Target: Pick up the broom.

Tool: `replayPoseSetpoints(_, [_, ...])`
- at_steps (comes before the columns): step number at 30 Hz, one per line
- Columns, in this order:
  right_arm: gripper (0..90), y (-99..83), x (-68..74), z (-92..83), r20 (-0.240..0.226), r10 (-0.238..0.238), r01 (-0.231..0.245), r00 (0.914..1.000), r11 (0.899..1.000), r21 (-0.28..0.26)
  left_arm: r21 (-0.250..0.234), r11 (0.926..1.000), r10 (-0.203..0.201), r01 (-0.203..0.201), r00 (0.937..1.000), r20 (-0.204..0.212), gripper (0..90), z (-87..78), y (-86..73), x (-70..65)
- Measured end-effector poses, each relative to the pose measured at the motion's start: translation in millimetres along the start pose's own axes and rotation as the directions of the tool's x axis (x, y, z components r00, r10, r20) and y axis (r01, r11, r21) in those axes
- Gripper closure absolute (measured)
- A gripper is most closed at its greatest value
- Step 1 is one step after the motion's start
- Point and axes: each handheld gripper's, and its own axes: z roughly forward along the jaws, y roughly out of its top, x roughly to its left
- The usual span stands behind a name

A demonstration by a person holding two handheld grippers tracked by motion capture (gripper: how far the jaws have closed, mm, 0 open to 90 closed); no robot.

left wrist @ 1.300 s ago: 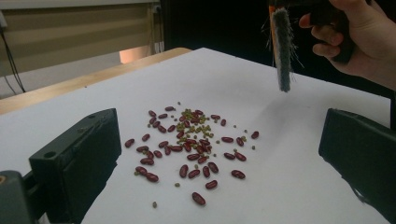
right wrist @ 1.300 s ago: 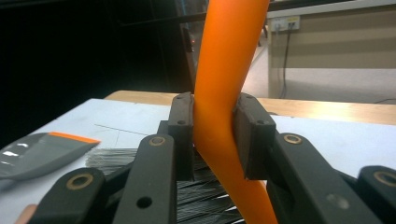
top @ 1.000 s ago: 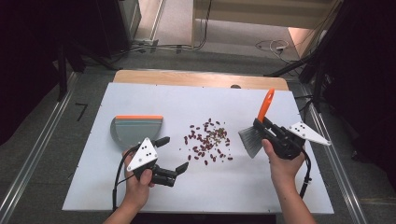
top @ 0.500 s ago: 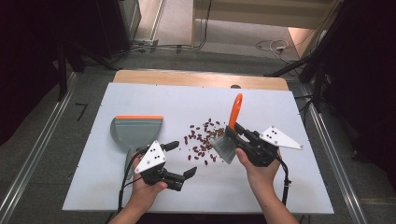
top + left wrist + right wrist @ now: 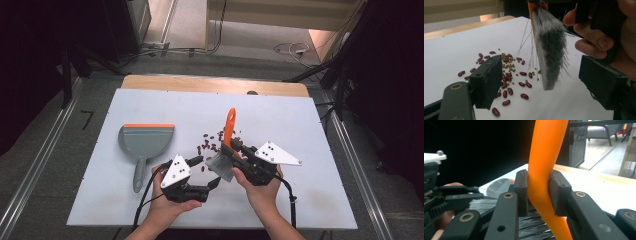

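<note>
White tabletop [image 5: 150,210]: right gripper [image 5: 537,192] clamps the orange brush handle [image 5: 544,170] over scattered beans [image 5: 506,75]; left gripper [image 5: 541,82], jaws just narrowing, holds nothing.

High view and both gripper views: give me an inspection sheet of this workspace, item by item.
Surface: white table top, wooden strip along its far edge.
Job's things: brush with orange handle, bristles down near the scattered beans; grey dustpan lying flat to the left, untouched.
Clutter: nothing seen.
Grippers: right gripper shut on the brush handle; left gripper open, jaws have just been closing, brush bristles hanging between them, pads not touching.
Cables: black cable from the right gripper; another from the left; loose cords on the floor beyond.
Surroundings: grey floor, metal rails on both sides, dark equipment behind.
</note>
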Motion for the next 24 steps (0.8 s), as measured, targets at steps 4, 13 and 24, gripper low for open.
replayPoseSetpoints(4, [68.9,-1.7,9.4,2.9,-0.018,-0.003,0.004,0.9998,1.000,0.003,0.016,0.9997,-0.020,0.020,0.9998,0.008,28.5,4.3,-0.3,-2.7])
replayPoseSetpoints(13, [68.9,-1.9,22.8,4.9,-0.039,-0.009,0.009,0.9992,1.000,-0.010,0.047,0.9987,-0.022,0.022,0.9998,0.004,59.2,10.0,-3.0,-6.0])
replayPoseSetpoints(24, [68.7,-1.8,25.5,4.8,-0.036,0.000,-0.001,0.9994,1.000,-0.015,0.057,0.9982,-0.020,0.020,0.9998,0.004,85.0,7.7,-2.2,-1.9])
